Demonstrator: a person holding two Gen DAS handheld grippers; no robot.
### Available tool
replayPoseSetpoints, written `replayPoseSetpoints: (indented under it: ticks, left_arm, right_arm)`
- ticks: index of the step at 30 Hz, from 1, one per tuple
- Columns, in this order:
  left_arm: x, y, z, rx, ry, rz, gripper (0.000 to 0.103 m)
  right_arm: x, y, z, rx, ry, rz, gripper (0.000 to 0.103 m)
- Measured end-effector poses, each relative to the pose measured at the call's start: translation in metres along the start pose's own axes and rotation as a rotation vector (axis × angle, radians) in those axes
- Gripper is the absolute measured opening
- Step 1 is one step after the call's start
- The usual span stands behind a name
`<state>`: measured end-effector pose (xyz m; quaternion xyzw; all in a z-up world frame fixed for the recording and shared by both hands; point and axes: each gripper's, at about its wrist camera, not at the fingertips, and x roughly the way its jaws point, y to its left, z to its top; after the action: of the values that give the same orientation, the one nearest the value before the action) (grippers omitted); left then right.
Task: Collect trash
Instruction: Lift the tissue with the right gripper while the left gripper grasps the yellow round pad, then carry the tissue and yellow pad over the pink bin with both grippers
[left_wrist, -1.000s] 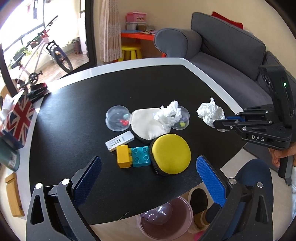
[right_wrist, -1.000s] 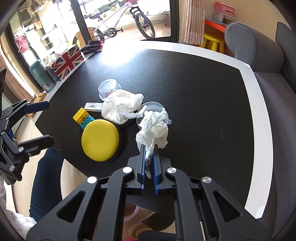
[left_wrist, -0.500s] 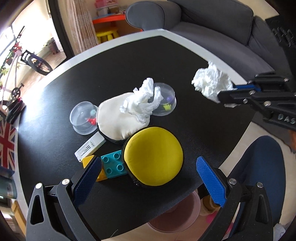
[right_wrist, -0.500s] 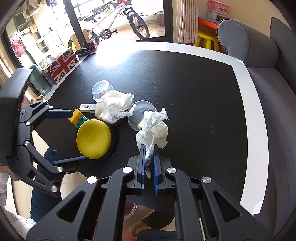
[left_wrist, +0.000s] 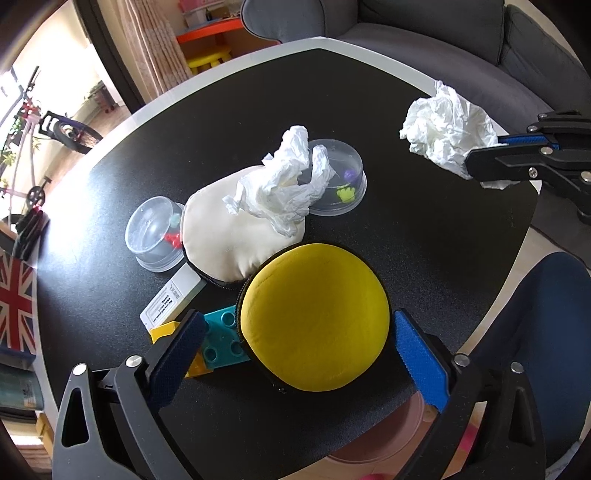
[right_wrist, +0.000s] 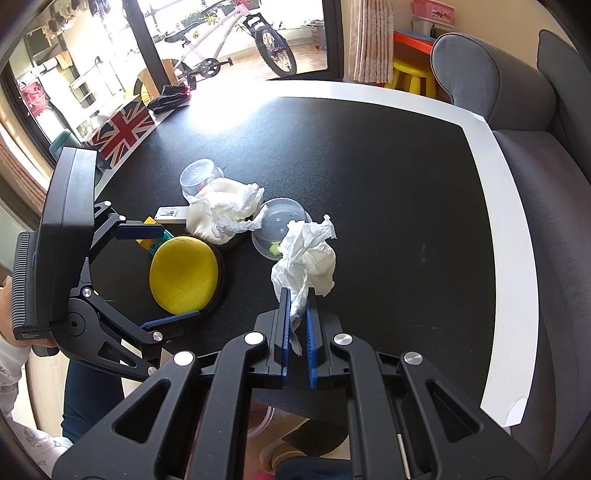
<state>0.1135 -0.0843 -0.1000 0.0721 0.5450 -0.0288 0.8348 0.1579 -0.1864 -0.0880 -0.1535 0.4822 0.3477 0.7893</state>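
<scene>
My right gripper (right_wrist: 298, 295) is shut on a crumpled white tissue (right_wrist: 306, 258) and holds it just above the black table; from the left wrist view, this tissue (left_wrist: 447, 129) and the right gripper (left_wrist: 484, 151) are at the right. A second crumpled tissue (left_wrist: 284, 188) lies on a white pouch (left_wrist: 229, 236). My left gripper (left_wrist: 295, 319) hangs over a round yellow pouch (left_wrist: 314, 321), one finger on each side. Its jaws are closing, and the pads do not touch the pouch.
Two clear plastic domes (left_wrist: 155, 232) (left_wrist: 343, 181), a white test cassette (left_wrist: 171, 299) and a teal and yellow toy brick (left_wrist: 221, 336) crowd the pouches. A pink bin (left_wrist: 388, 435) stands below the table's near edge. A flag-printed box (right_wrist: 122, 129) is at the far left, a grey sofa (right_wrist: 517, 110) at the right.
My left gripper has come down and forward over the pile and now straddles the yellow pouch. The right gripper has kept still with its tissue.
</scene>
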Motion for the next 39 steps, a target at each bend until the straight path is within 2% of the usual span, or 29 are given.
replayPoseSetpoints:
  ticks: [2,8,10,20,28,34,39]
  left_arm:
    - [-0.002,0.0,0.001,0.009,-0.012,-0.002,0.086]
    - [-0.004,0.004,0.0,-0.019,-0.038,-0.019,0.081]
    - [-0.007,0.007,0.001,-0.028,-0.052,-0.033,0.074]
    - [-0.03,0.02,0.002,-0.099,-0.131,-0.067,0.074]
    - [-0.063,0.035,-0.005,-0.162,-0.214,-0.083,0.074]
    - [-0.098,0.038,-0.029,-0.217,-0.287,-0.09,0.074]
    - [-0.108,0.038,-0.051,-0.254,-0.304,-0.097,0.074]
  right_arm:
    - [0.001,0.001,0.0,-0.002,0.001,0.002,0.007]
    - [0.003,0.001,-0.001,-0.003,0.002,0.008,0.007]
    - [0.003,0.001,-0.001,-0.003,0.002,0.01,0.007]
    - [0.003,0.005,-0.003,-0.008,-0.004,0.026,0.007]
    - [-0.007,0.015,-0.006,-0.021,-0.035,0.045,0.007]
    - [-0.02,0.029,-0.015,-0.047,-0.063,0.069,0.007]
    - [-0.035,0.046,-0.03,-0.081,-0.086,0.092,0.007]
